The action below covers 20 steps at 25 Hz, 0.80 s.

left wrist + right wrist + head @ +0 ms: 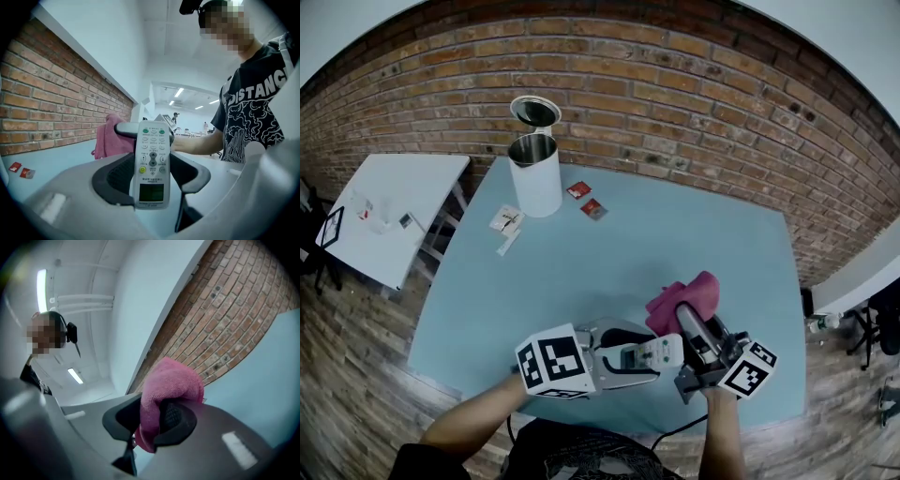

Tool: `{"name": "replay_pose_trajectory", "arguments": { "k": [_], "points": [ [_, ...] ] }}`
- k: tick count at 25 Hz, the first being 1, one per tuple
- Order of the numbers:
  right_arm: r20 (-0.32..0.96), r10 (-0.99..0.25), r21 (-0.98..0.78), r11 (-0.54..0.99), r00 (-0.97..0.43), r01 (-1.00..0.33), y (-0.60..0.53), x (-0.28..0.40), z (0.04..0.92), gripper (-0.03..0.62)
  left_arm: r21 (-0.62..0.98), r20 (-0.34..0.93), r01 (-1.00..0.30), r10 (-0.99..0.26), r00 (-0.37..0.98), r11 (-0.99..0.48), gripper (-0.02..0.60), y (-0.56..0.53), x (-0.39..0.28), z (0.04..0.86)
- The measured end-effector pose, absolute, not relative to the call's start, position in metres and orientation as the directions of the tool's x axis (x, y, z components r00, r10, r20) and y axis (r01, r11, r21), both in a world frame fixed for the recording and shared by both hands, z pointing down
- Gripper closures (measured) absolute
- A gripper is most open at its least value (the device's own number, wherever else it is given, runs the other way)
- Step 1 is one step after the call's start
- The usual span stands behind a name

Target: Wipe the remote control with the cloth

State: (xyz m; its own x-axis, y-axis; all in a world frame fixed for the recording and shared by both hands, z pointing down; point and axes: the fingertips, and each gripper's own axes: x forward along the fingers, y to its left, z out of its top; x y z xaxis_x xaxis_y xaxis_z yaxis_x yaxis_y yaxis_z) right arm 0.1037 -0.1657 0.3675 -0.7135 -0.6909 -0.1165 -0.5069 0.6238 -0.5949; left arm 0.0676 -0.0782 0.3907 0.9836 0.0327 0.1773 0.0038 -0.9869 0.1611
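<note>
Wiping stage judged in hand: white plastic remote control (pixel 152 150) is clamped in left gripper (pixel 152 182), pink fleecy cloth (pixel 171 380) pinched in right gripper (pixel 150 420); strokes along remote required next.

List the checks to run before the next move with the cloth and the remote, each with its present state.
1. Grip on the remote control by the left hand-held gripper: ok, jaws press both long edges.
2. Grip on the cloth by the right hand-held gripper: ok, a fold is pinched.
3. Button face exposed: ok.
4. Contact between cloth and the remote's far end: cannot tell.
5. Clearance from the canister and red packets: ok, far across the table.
</note>
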Motion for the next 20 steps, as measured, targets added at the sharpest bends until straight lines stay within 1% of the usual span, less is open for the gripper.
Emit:
{"name": "replay_pose_trajectory", "arguments": {
  "k": [4,7,20],
  "points": [
    [-0.185,-0.666,-0.69,0.612,-0.723,-0.387,-0.161,0.099,0.376,0.533,0.132,0.131,0.006,0.023,0.991,-0.991,0.342,-0.075,0.068,0.373],
    [-0.21,-0.634,-0.725,0.611,-0.744,-0.316,-0.155,0.091,0.381,0.533,0.129,0.107,0.007,0.021,0.994,-0.992,0.342,-0.074,0.068,0.365],
    [-0.211,-0.574,-0.747,0.617,-0.791,-0.247,-0.145,0.068,0.393,0.533,0.101,0.073,0.004,0.012,0.997,-0.995,0.342,-0.069,0.068,0.349]
  ]
}}
